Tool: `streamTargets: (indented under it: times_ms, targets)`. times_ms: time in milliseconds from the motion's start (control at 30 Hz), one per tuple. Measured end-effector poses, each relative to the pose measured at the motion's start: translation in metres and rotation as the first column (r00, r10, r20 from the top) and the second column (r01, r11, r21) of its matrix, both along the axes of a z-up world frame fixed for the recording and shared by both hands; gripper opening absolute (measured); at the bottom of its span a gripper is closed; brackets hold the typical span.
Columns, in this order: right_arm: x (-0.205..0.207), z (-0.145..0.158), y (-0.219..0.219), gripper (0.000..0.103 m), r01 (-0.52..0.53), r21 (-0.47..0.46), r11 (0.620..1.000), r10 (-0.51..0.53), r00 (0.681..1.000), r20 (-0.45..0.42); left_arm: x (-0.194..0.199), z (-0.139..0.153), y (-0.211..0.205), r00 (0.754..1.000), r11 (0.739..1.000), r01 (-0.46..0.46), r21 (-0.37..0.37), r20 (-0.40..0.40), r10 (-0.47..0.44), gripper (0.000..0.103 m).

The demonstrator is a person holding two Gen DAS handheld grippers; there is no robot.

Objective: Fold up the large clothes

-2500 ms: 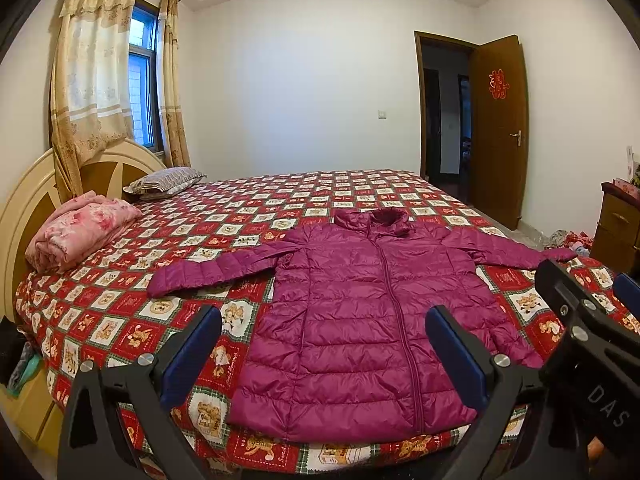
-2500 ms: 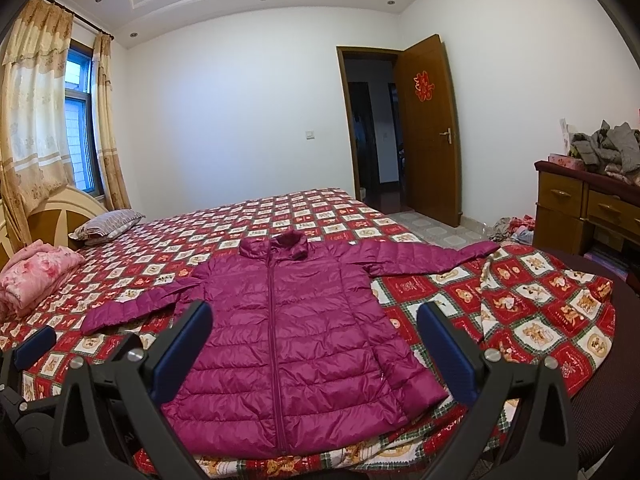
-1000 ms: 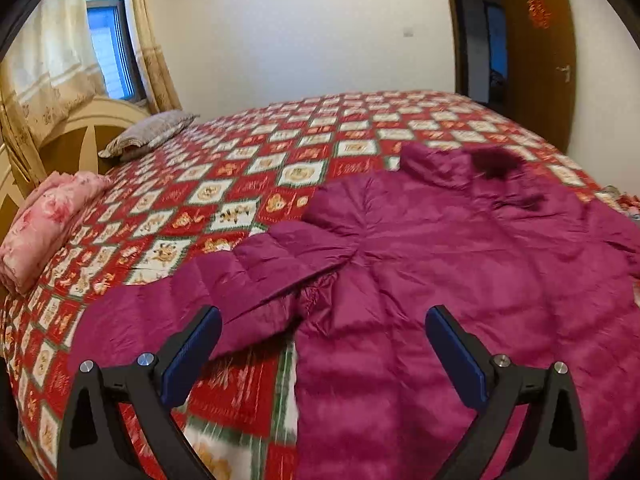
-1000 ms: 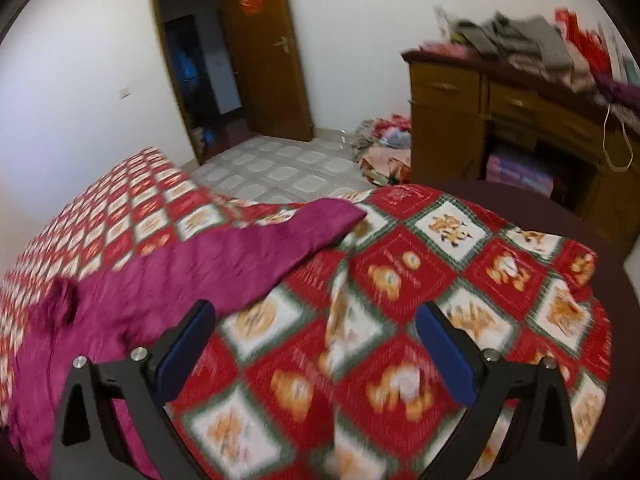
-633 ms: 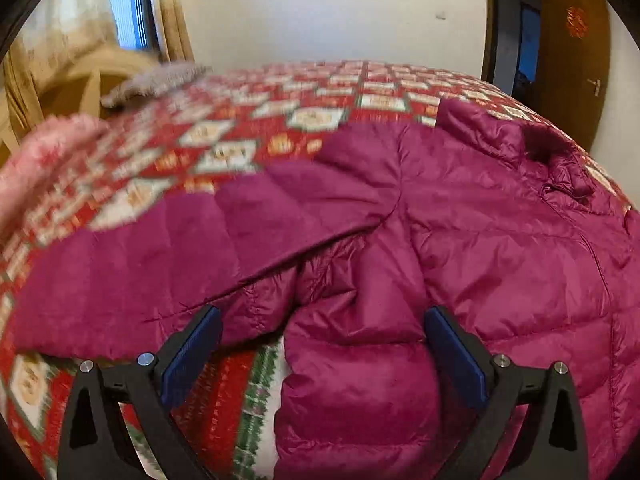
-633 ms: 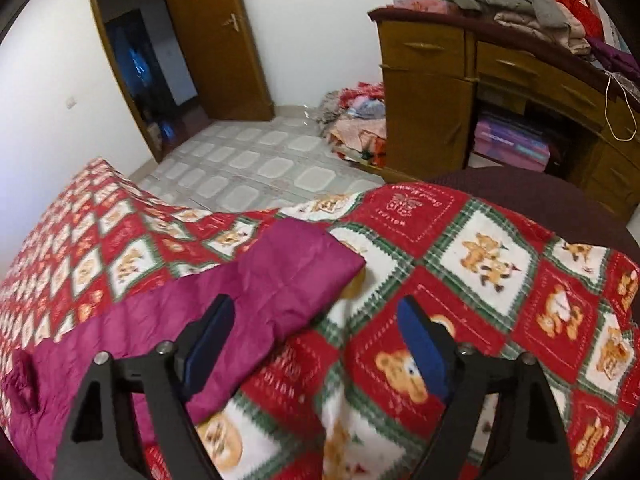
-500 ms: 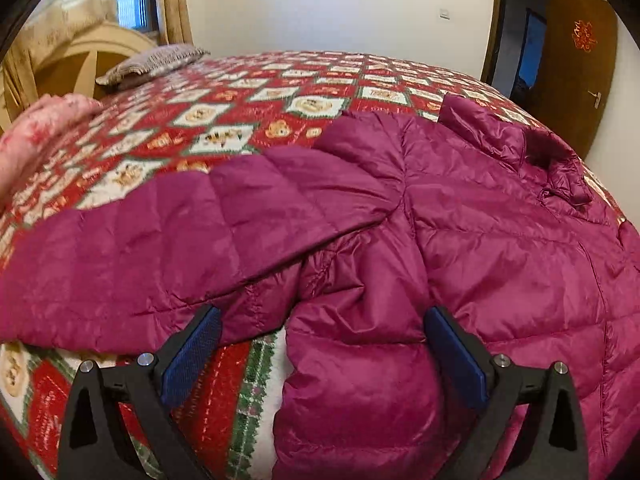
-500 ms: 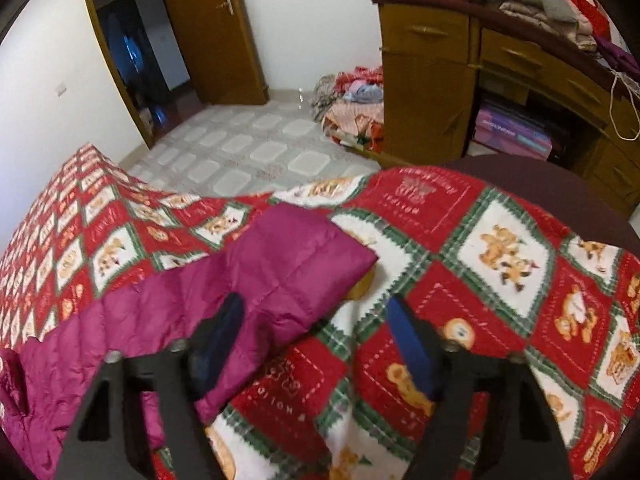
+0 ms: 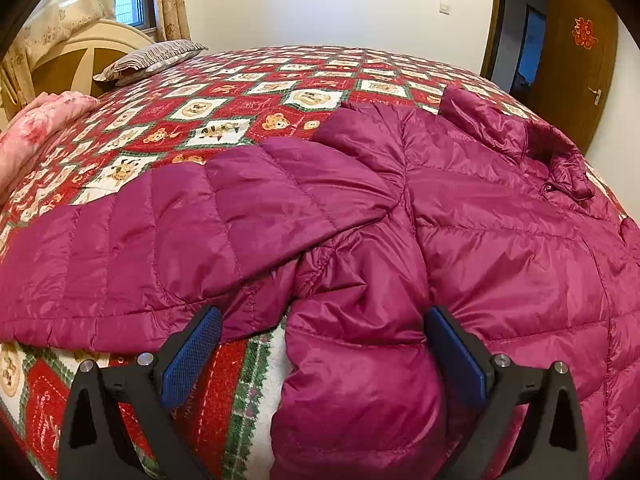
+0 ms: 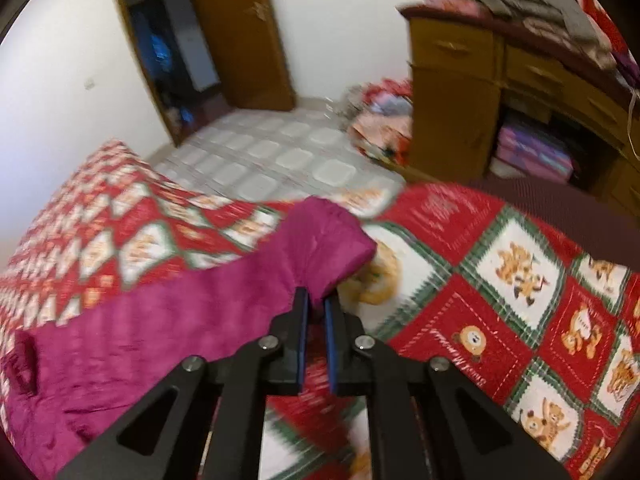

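Barely started here — jacket (image 9: 500, 240) flat on bed (image 9: 224, 112), zipped, no fold made yet. My right gripper (image 10: 314, 312) pinching sleeve cuff (image 10: 324, 240); left gripper (image 9: 320, 354) wide, straddling jacket's armpit. Sleeves, body all left to fold.

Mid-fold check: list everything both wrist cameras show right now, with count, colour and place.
Puffer jacket: one, magenta, spread flat on the bed.
Jacket sleeve cuff: one, magenta, near the bed's edge.
Bedspread: one, red, green and white bear print, covering the bed.
Pillow: one, striped grey, by the headboard.
Folded blanket: one, pink floral, left bed edge.
Dresser: one, brown wood, clothes piled on top.
Door: one, brown, open.
Left claw: open, at the jacket's armpit.
Right claw: shut on the cuff.
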State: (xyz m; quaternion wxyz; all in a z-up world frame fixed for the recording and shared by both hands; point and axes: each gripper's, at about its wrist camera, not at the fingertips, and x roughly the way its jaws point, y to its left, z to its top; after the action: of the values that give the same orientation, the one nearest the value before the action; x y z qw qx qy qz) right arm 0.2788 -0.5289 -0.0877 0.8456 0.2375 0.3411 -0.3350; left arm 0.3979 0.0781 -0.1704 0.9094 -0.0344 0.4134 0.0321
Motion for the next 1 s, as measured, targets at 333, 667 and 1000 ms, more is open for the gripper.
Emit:
streamTargets:
  times_ms: [333,667,1000]
  targets:
    - [0.035,0.084,0.191,0.009,-0.413,-0.197,0.889,0.433,0.898,0.073,0.000,0.000,0.002,1.000,1.000,0.002,-0.017,0.006,-0.002,0.102]
    - [0.063,0.054,0.293,0.010,-0.584,-0.172,0.794,0.596,0.803,0.023,-0.001,-0.001,0.007,1.000,0.998,0.008,-0.058,0.014,-0.007,0.102]
    - [0.024,0.029,0.100,0.091,-0.065,-0.209,0.976,0.062,0.998,-0.018,-0.001,-0.001,0.007,1.000,0.998,0.008,-0.056,0.014,-0.008,0.102]
